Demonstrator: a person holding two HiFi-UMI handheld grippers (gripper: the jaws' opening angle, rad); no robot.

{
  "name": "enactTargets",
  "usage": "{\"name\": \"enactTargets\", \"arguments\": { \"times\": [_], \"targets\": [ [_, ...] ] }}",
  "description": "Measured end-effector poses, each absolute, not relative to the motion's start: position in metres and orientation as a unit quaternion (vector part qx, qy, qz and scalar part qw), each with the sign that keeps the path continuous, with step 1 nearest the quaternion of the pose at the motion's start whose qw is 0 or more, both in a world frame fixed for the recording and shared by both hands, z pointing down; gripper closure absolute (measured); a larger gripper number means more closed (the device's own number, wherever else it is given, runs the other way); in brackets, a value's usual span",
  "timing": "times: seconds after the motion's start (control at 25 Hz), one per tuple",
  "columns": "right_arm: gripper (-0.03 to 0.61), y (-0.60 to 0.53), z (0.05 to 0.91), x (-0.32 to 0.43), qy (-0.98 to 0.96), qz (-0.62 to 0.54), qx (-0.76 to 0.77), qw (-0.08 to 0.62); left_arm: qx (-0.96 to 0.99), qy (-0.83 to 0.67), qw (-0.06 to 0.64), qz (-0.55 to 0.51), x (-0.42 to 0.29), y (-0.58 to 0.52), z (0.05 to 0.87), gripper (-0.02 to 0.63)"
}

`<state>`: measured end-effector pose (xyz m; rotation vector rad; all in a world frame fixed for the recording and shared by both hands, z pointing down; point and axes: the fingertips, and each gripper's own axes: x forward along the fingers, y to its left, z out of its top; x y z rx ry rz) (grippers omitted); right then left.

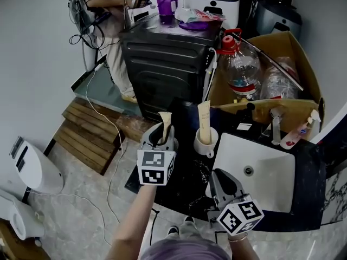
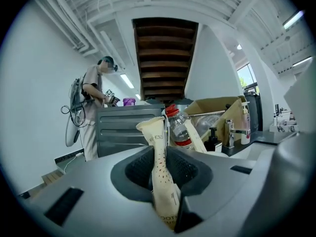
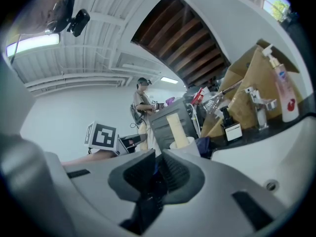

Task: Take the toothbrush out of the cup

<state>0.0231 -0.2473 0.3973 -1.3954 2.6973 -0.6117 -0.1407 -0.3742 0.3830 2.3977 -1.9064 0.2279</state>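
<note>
A white cup [image 1: 206, 143] stands on the dark counter left of the sink, with one cream paper-wrapped toothbrush [image 1: 204, 121] upright in it. My left gripper [image 1: 163, 132] is to the cup's left, clear of it, and is shut on a second cream-wrapped toothbrush [image 1: 165, 120]. In the left gripper view that toothbrush [image 2: 159, 154] rises from between the pads of the left gripper [image 2: 165, 168]. My right gripper [image 1: 220, 179] hovers near the counter's front edge, jaws together and empty. The right gripper view looks past the right gripper [image 3: 159, 171] at the cup [image 3: 190, 145] and its toothbrush [image 3: 177, 127].
A white sink basin [image 1: 271, 169] with a faucet [image 1: 276, 127] lies right of the cup. Behind it are a cardboard box [image 1: 282, 50], a large plastic bottle [image 1: 240, 69] and a pump bottle [image 1: 301, 131]. A black cabinet [image 1: 162, 64] and a person [image 1: 108, 7] stand at the back.
</note>
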Motion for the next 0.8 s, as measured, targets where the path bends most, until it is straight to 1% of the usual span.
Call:
{"name": "enactTargets", "arguments": {
  "times": [0.12,0.24,0.8],
  "targets": [
    [0.545,-0.246,0.397,0.023,0.87,-0.198,-0.45,0.024,0.78,-0.624,0.03,0.05,-0.144,-0.37,0.372,0.556],
    [0.545,-0.245,0.396,0.022,0.87,-0.198,-0.45,0.026,0.779,-0.626,0.022,0.021,-0.147,-0.366,0.355,0.571],
    [0.548,-0.222,0.379,0.01,0.872,-0.186,-0.452,0.041,0.777,-0.615,-0.041,-0.125,-0.172,-0.311,0.251,0.581]
  ]
}}
